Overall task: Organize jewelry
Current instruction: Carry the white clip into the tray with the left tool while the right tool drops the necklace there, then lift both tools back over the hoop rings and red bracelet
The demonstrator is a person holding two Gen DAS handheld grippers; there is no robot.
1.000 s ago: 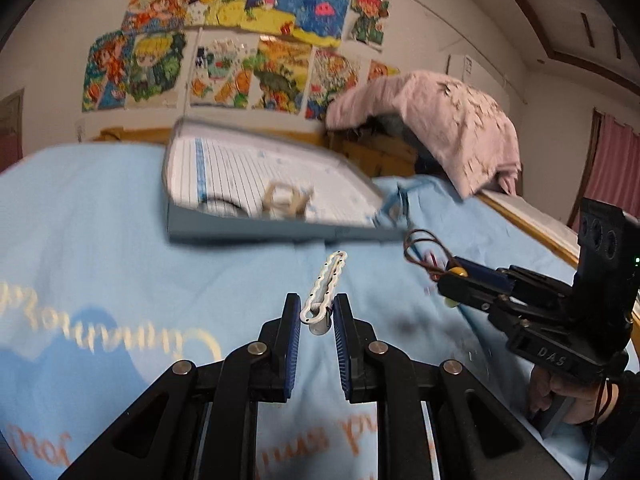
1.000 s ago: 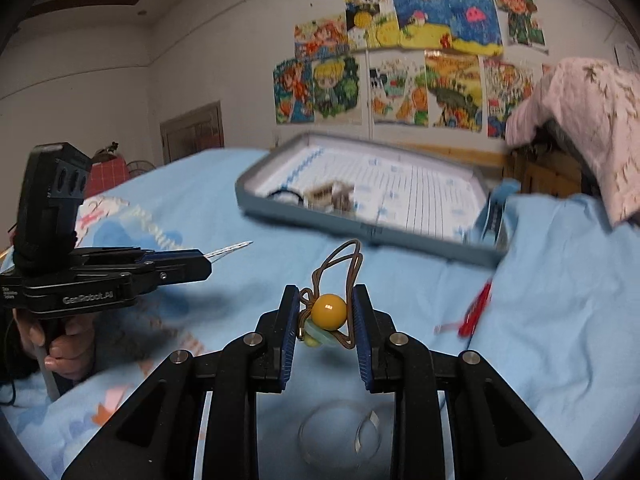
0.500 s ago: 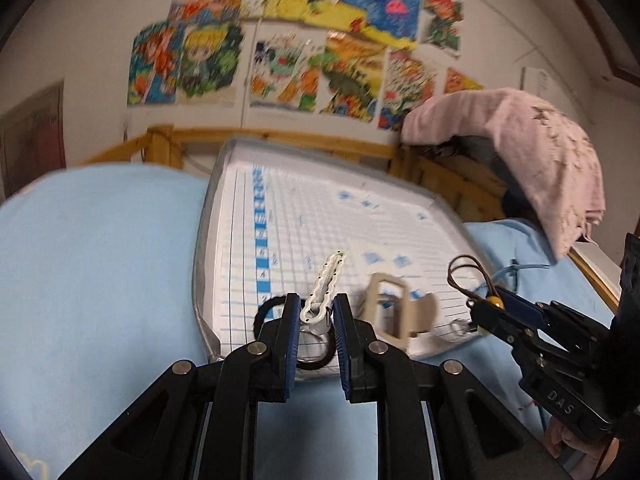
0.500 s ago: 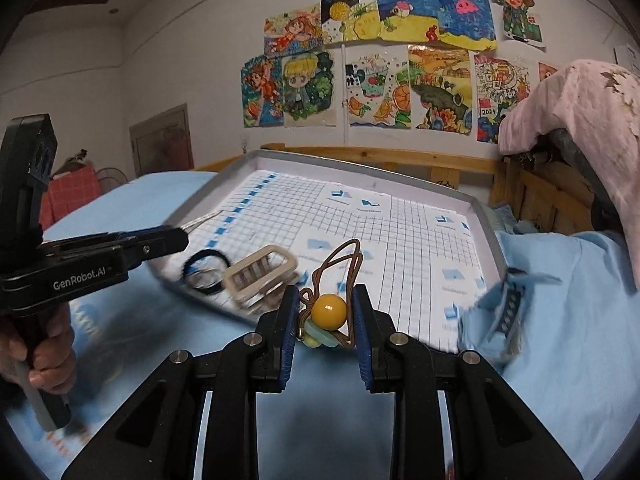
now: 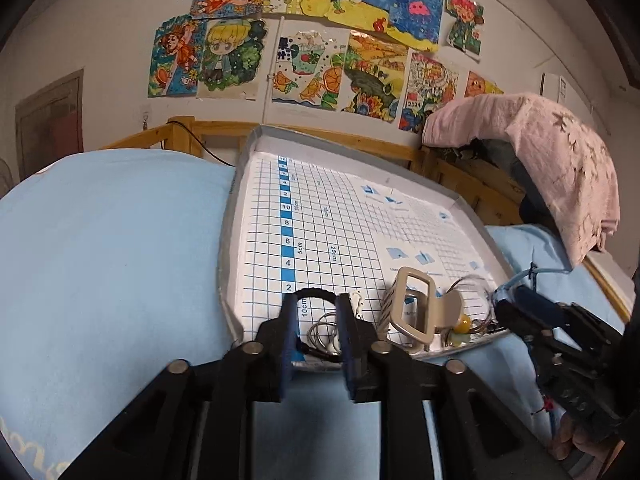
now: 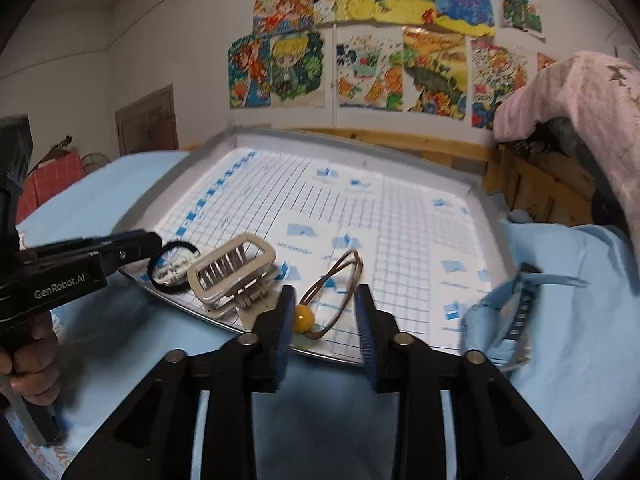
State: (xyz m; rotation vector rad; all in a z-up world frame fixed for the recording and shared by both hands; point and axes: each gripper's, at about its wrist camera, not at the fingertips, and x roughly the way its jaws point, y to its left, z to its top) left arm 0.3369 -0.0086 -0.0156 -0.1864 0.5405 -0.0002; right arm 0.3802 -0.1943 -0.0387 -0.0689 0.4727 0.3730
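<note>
Both grippers are opening over the tray's [image 6: 400, 148] near edge. Left gripper [image 5: 318, 344]: white clip [image 5: 357, 303] lies released beside the black band [image 5: 316, 292]. Right gripper [image 6: 325, 322]: yellow-bead tie [image 6: 303, 317] lies free between the jaws, beside the beige claw clip [image 6: 232, 270].

White clip [image 5: 357, 305] mostly behind the left tool's finger [image 5: 347, 334].

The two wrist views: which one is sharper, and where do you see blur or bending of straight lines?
Left wrist view: sharper; the numbers on the gridded tray are readable, and its rim curves from fisheye distortion. Right wrist view: softer; the tray's grid is smeared by motion blur, though the beige hair claw and yellow bead remain recognisable. Both views darken at the corners.
</note>
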